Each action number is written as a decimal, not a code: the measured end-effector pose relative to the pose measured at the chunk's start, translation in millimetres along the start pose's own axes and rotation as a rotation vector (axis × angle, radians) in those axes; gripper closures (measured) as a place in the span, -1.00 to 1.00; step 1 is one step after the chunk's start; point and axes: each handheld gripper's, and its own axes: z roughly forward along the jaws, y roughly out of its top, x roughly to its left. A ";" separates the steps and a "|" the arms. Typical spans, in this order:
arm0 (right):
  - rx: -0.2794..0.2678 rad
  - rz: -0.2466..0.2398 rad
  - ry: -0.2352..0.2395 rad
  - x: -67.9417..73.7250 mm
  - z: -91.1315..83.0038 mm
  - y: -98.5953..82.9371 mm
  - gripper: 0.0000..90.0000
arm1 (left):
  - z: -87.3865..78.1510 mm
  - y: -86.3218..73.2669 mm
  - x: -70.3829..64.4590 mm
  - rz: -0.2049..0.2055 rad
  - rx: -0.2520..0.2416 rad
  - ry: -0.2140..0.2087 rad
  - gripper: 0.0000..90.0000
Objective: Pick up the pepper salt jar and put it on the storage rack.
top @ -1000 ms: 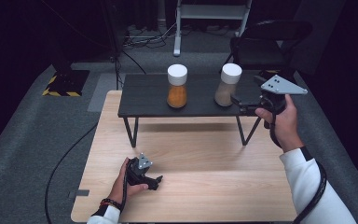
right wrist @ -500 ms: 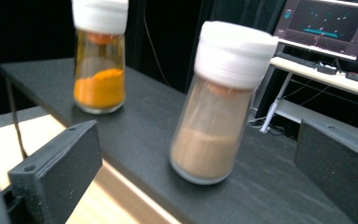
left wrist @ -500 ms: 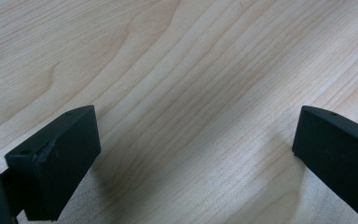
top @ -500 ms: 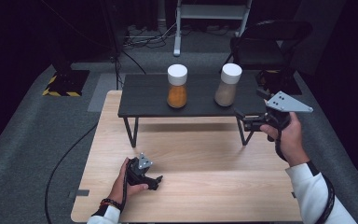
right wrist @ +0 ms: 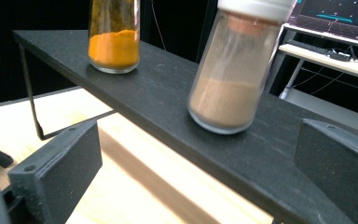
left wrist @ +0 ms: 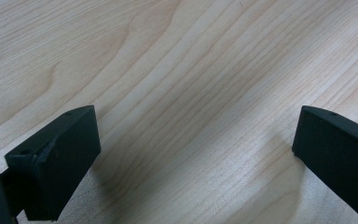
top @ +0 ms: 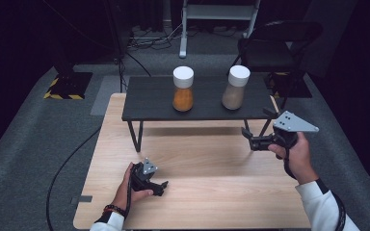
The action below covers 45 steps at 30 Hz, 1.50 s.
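In the high view, my right gripper (top: 250, 139) hung at the right of the frame with its jaws spread and holding nothing, aimed at the brown spice jar (top: 236, 88) standing upright under its white cap at the upper middle, on the right end of the black shelf (top: 149, 103); the orange spice jar (top: 183, 89) stood well to its left. My left gripper (top: 163, 186) rested low in the frame on the wooden table (top: 212, 192). In the left gripper view, its jaws stood wide apart over bare wood grain. In the right gripper view, the brown spice jar (right wrist: 235, 70) sat at upper right between my parted jaws but farther off, untouched. I judged it smooth glass, stiff, breakable, slippery and fairly light, half full of powder, so I would grip the straight body below the cap, squarely and gently.
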 end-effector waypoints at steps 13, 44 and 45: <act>0.025 0.018 0.032 1.2 -11.7 -31.0 -0.99 | 0.0 0.0 0.0 0.000 0.000 0.000 -0.98; 0.155 0.040 0.095 14.4 -13.7 -86.8 -0.98 | 0.0 -0.1 -0.3 0.000 -0.001 0.001 -0.98; 0.161 0.037 0.094 15.0 -13.6 -87.5 -0.98 | -0.1 0.0 -0.3 0.000 0.000 0.001 -0.98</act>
